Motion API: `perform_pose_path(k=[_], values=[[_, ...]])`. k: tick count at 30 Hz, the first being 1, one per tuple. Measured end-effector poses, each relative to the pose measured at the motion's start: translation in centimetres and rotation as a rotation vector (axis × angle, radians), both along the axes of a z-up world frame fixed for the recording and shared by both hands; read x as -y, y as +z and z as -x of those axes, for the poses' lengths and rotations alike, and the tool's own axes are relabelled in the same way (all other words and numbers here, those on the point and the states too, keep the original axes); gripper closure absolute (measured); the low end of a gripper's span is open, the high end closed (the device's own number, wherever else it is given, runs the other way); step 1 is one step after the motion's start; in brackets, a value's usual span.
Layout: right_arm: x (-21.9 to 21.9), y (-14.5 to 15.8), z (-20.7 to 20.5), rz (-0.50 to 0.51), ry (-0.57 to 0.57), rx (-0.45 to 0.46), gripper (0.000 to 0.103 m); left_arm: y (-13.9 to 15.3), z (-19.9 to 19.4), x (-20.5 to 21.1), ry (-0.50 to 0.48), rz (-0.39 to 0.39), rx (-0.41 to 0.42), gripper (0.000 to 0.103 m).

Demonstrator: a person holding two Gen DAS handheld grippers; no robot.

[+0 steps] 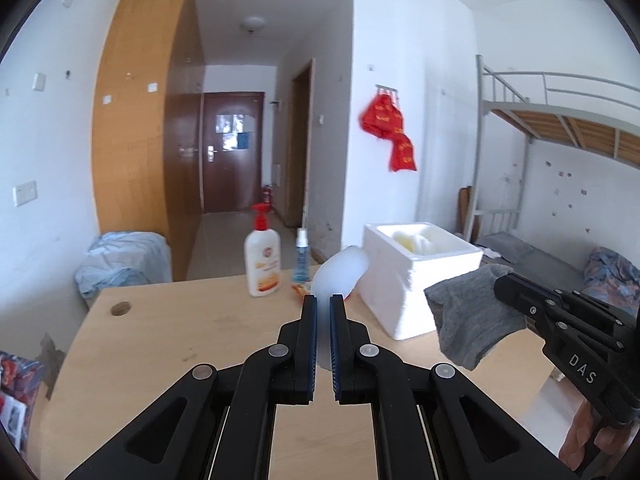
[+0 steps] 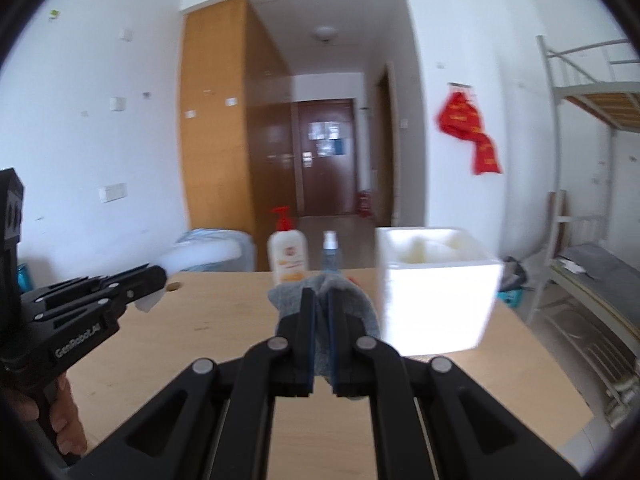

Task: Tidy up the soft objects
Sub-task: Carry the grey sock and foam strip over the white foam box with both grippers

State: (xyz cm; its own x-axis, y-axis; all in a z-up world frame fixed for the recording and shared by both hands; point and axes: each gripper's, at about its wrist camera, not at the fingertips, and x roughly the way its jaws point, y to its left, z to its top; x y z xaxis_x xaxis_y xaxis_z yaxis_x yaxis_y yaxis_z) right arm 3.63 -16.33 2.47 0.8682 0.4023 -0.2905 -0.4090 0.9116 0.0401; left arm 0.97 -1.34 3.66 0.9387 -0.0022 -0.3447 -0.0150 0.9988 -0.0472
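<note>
I am looking along both claws, held over a pale wooden surface (image 1: 168, 344) in a white-walled room. My left claw (image 1: 323, 300) is closed narrow on a soft white object (image 1: 340, 274), which bulges out past the fingertips and also shows between the pads lower down. My right claw (image 2: 319, 294) is clamped on a grey sock (image 2: 352, 304); from the left wrist view that sock hangs limp from the claw's tip, lifted clear of the surface.

A white foam box (image 1: 416, 276) stands open on the surface, toward the right and just beyond both claws. Pale yellowish soft things (image 1: 412, 240) lie inside it. The white object sits just left of the box in the left view; the grey sock hangs in front of the box's right corner.

To the left of the box stand a white lotion bottle (image 1: 263, 264) with a red pump and a small blue spray bottle (image 1: 301, 258), side by side near the far edge. Behind them a hallway leads to a dark brown door (image 1: 234, 152). Red cloth (image 1: 390, 132) hangs on the wall, and a metal bunk bed (image 1: 560, 120) stands at right.
</note>
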Motion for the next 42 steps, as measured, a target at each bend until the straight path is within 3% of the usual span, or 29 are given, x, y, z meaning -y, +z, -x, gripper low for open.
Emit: perform_pose_path(k=[8,23,42], values=[[2.9,-0.3,-0.1,0.009,-0.167,0.004,0.095,-0.6,-2.4,3.1,-0.095,-0.008,-0.021,0.097],[7.2,-0.2,-0.2,0.005,-0.325,-0.019,0.095,-1.2,-5.8,9.7,-0.31,0.001,-0.046,0.097],[8.6,0.4,-2.4,-0.004,-0.3,-0.01,0.095,-0.4,-7.7,11.4,-0.316,-0.006,-0.048,0.097]])
